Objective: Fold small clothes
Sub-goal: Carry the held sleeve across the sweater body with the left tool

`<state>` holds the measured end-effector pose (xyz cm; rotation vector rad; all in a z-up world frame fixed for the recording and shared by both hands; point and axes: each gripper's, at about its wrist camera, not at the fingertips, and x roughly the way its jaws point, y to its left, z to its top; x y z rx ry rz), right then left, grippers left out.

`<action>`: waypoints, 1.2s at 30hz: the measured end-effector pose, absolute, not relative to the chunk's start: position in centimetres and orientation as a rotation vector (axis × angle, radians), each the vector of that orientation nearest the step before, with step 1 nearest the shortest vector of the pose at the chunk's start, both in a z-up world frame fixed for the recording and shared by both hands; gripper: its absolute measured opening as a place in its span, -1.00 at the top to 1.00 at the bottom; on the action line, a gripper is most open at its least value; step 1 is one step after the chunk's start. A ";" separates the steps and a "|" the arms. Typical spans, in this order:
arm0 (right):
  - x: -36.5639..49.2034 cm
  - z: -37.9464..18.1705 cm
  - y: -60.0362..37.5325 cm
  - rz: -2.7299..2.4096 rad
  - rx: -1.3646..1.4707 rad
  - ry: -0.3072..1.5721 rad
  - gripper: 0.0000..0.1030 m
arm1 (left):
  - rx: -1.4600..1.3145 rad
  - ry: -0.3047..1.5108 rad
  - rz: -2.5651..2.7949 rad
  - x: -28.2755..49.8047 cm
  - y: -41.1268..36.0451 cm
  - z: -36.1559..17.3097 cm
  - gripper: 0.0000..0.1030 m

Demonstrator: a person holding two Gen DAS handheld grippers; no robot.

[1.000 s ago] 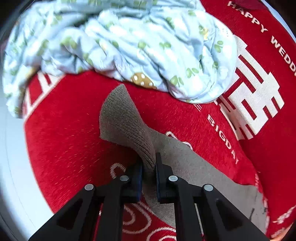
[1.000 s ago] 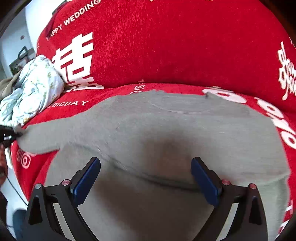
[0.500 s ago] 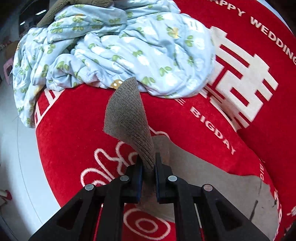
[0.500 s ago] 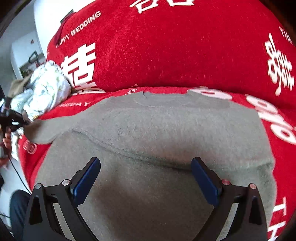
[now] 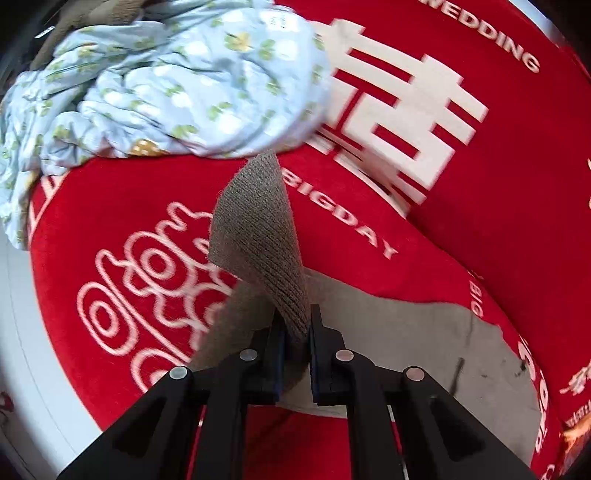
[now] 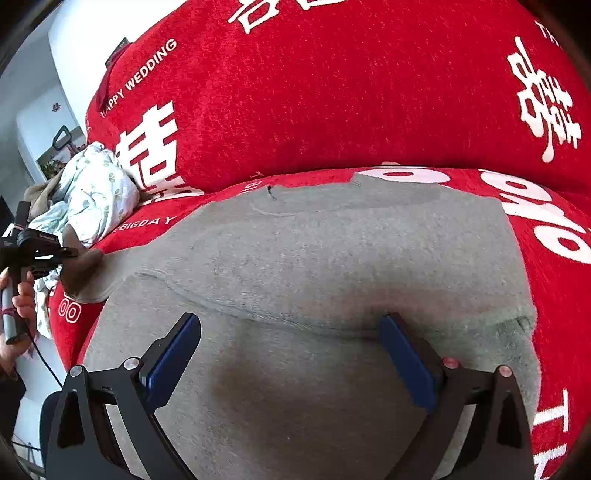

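Grey sweater (image 6: 332, 258): matt ribbed knit | red sofa cover (image 6: 332, 92): plush fuzzy cloth | blue floral bundle (image 5: 184, 85): smooth thin cotton-like fabric

A red sofa cover (image 6: 332, 92) printed with white characters and "HAPPY WEDDING" lettering spreads over seat and backrest. At the cover's far left end, against the backrest, lies a crumpled pale-blue quilt (image 5: 177, 85) with green leaf print; a brownish cloth (image 5: 96, 14) shows just behind it. Beyond that end stands a white wall (image 6: 77, 48).
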<state>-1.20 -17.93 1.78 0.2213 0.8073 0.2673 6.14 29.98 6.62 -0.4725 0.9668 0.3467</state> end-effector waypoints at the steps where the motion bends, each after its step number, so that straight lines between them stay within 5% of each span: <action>1: -1.2 1.8 -18.0 0.266 0.224 0.808 -0.93 | -0.466 0.970 0.339 6.3 29.3 6.6 0.78; 36: -1.6 1.7 -20.4 0.196 0.174 0.861 -0.93 | -0.045 0.982 0.207 8.5 6.7 7.6 0.78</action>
